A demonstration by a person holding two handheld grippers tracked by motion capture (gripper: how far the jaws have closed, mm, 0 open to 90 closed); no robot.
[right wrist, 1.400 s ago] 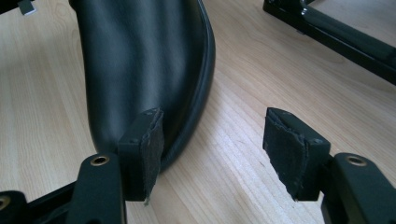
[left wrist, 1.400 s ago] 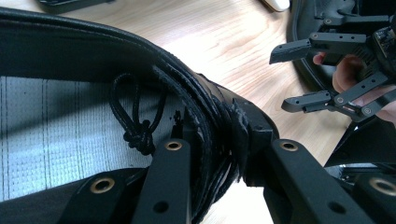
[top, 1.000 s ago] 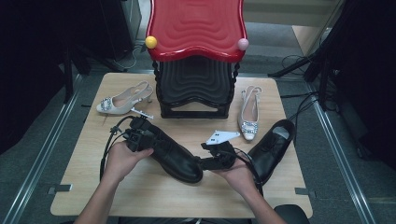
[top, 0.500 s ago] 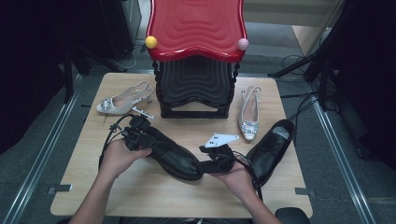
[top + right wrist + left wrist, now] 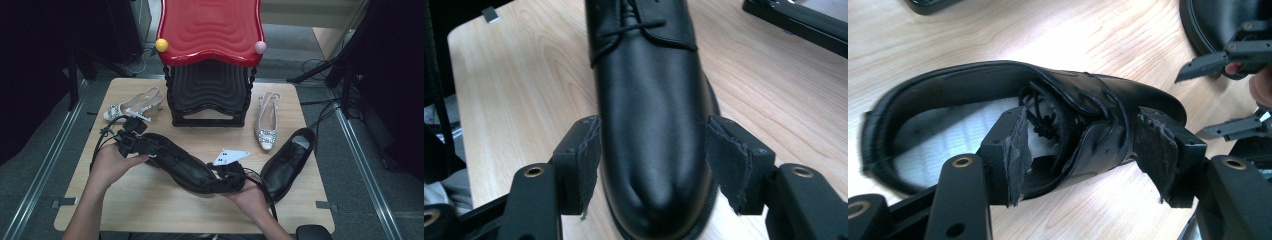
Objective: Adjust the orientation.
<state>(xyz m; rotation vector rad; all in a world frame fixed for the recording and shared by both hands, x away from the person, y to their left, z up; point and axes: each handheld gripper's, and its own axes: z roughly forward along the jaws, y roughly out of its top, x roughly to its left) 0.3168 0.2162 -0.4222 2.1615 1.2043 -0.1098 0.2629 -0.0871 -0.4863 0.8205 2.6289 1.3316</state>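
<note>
While the black leather lace-up shoe [image 5: 180,165] lies on the wooden bench [image 5: 150,205], left fingers [image 5: 1015,150], just opening wide, straddle its soft collar, and right fingers [image 5: 584,155] flank its stiff, slippery toe ungripped.

Place: a lab-like recording bay.
Evidence, centre: a bare wooden table [image 5: 150,200] is set on grey carpet.
Evidence, 3 and 9 o'clock: metal floor rails [image 5: 45,165] are seen.
Evidence, 2 o'clock: cables [image 5: 320,117] and dark stands are trailed.
</note>
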